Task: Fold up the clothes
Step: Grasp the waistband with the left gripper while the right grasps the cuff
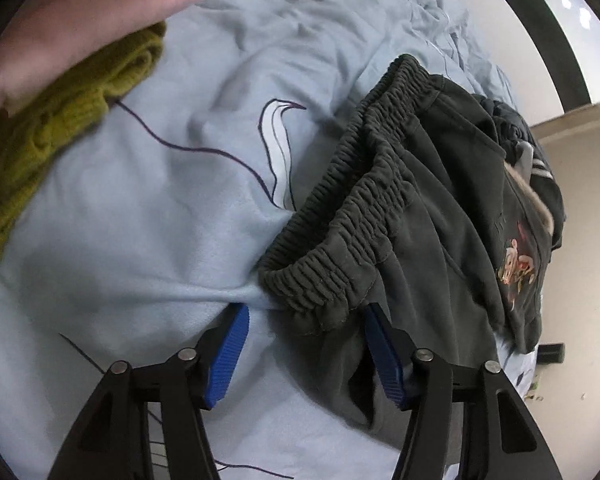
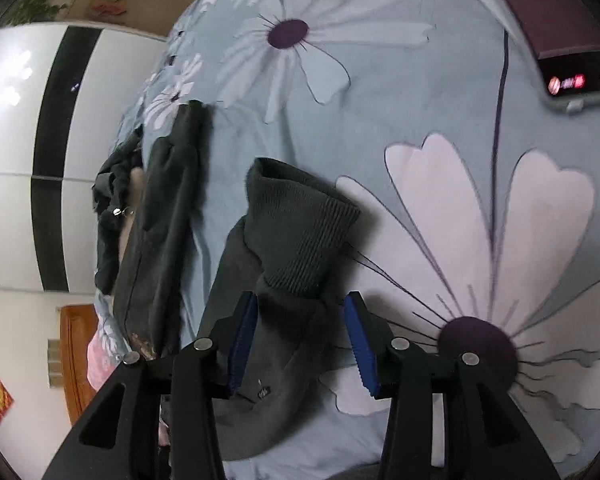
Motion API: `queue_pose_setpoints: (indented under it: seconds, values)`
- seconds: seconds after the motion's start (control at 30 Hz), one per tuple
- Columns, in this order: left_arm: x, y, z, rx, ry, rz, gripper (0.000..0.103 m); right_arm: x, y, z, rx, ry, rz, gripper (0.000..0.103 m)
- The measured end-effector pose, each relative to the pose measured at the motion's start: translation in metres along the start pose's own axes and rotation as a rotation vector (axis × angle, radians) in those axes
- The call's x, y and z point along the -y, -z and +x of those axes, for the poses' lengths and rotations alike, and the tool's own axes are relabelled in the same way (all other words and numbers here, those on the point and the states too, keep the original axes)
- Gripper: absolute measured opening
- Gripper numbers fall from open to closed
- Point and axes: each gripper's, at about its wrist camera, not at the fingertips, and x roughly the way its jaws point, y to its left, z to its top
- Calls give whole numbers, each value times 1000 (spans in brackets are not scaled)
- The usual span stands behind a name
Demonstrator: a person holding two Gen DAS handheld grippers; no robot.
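Dark grey sweatpants (image 1: 400, 216) lie on a light blue flowered bedsheet (image 1: 148, 220). In the left wrist view their elastic waistband (image 1: 324, 276) sits between the blue pads of my left gripper (image 1: 306, 316), which is open around it. In the right wrist view a ribbed ankle cuff (image 2: 300, 236) of the pants lies between the pads of my right gripper (image 2: 300, 308), also open. The other leg (image 2: 164, 216) lies to the left.
An olive knitted garment (image 1: 60, 120) and a pink one (image 1: 100, 4) lie at the upper left. More dark clothes (image 1: 536, 184) are piled at the bed's right edge. A dark red device (image 2: 560, 36) rests at the upper right. White wardrobe doors (image 2: 16, 152) stand beyond the bed.
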Motion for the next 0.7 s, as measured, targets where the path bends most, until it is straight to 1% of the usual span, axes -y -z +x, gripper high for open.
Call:
queue_pose_setpoints:
  seconds: [0.03,0.07,0.1,0.13,0.17,0.2,0.23,0.3,0.4,0.47,0.5,0.53,0.57,0.7]
  values:
    - [-1,2,0,0,14,-15,47,1,0,4,-10,-10,18,46]
    - [-1,4,0,5,24,-23,44,0,2,8,-19,-16,28,46]
    - [0,6,-1,12,33,-27,38,-1,4,10,-26,-18,31,46]
    - [3,8,-1,19,22,-19,34,-3,7,13,-32,-19,34,46]
    - [7,10,-2,26,7,-5,30,-5,8,13,-34,-21,33,40]
    - [10,11,-3,31,3,1,26,-8,9,13,-31,-22,29,22]
    - [12,13,-7,43,-1,4,23,-10,10,11,-27,-26,26,14]
    - [18,17,-15,71,-10,10,20,-16,10,1,-11,-46,9,9]
    - [26,22,-39,136,4,13,17,-31,11,-24,36,-95,-46,8]
    - [29,25,-63,189,39,12,16,-40,14,-49,82,-158,-83,7]
    - [29,28,-72,202,45,24,16,-42,16,-59,102,-182,-100,7]
    - [30,31,-81,212,46,40,16,-42,18,-67,114,-186,-116,7]
    - [30,35,-90,221,47,56,16,-39,20,-72,119,-174,-130,7]
    - [5,47,-80,134,-24,53,16,-10,25,-61,52,-78,-68,7]
